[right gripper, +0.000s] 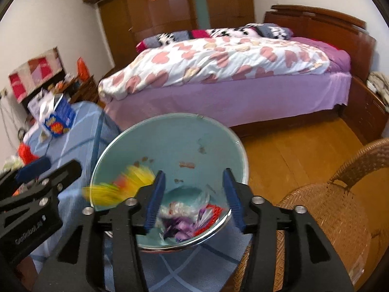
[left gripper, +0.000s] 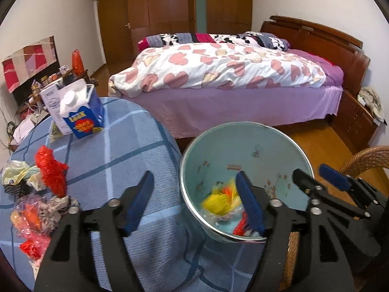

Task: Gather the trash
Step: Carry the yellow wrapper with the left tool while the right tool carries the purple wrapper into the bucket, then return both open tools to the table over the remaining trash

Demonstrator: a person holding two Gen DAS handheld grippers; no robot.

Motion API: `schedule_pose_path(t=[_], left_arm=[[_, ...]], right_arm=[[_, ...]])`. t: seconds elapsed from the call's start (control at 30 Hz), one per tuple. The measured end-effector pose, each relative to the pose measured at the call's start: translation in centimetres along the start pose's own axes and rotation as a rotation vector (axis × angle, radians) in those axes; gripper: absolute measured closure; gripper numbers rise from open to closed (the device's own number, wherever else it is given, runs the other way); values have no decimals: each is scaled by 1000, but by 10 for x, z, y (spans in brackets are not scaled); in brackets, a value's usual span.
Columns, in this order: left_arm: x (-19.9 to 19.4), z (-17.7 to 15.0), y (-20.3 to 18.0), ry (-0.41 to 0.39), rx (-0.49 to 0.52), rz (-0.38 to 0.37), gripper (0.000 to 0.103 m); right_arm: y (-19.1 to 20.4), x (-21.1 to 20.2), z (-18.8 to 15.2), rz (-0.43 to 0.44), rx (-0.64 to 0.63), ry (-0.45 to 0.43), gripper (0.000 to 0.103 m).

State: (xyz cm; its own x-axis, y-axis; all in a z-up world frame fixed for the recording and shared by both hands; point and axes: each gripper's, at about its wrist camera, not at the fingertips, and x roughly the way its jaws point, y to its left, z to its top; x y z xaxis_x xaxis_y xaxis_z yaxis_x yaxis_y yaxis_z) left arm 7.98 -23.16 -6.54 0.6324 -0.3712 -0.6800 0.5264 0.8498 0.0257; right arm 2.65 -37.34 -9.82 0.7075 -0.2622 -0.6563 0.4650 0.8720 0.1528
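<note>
Basin (left gripper: 243, 141): pale blue inside with rusty chips in the enamel and a bright metal rim; it sits at the counter's edge, at about 3 o'clock from the checked cloth's middle in the left wrist view.
Trash in basin: crumpled clear and purple plastic (right gripper: 184, 221) with a piece of red net (right gripper: 214, 213) on the bottom.
Yellow trash (left gripper: 216, 203): a yellow and orange tuft, motion-blurred, inside the basin near its 7 o'clock rim; nothing grips it.
Left tool (left gripper: 194, 206): jaws wide apart, nothing between the pads; one finger is over the cloth, the other over the basin.
Right tool (right gripper: 193, 196): jaws moderately wide, empty, poised over the basin with the purple plastic showing between its fingers.
Counter (left gripper: 126, 150): round, covered by a blue checked cloth.
Trash on counter: a red net (left gripper: 51, 170) standing up at 9 o'clock from the left tool, a pale crumpled bag (left gripper: 17, 172) just beside it, and clear wrappers with orange and red bits (left gripper: 31, 219) at 8 o'clock.
Carton (left gripper: 81, 114): blue and white with a white cap, upright at the counter's 11 o'clock edge, against a white box (left gripper: 49, 97).
Chair (right gripper: 335, 204): wicker, at 3 o'clock from the basin.
Bed (left gripper: 218, 73): white quilt with pink hearts over a purple sheet, beyond the counter at 12 o'clock.
</note>
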Motion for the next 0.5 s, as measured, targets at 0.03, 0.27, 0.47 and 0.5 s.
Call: schedule_pose_path(t=[0.03, 0.27, 0.47, 0.5], left_arm=[[-4, 0, 2, -6, 2, 2, 31], [-36, -4, 25, -49, -10, 58, 18], [-58, -12, 51, -65, -42, 99, 13], [-61, -14, 56, -64, -48, 103, 13]], right_arm=[[-2, -4, 0, -5, 20, -17, 37], [6, -31, 4, 10, 50, -103, 28], [30, -47, 2, 72, 25, -114, 28], [34, -48, 2, 82, 19, -113, 28]])
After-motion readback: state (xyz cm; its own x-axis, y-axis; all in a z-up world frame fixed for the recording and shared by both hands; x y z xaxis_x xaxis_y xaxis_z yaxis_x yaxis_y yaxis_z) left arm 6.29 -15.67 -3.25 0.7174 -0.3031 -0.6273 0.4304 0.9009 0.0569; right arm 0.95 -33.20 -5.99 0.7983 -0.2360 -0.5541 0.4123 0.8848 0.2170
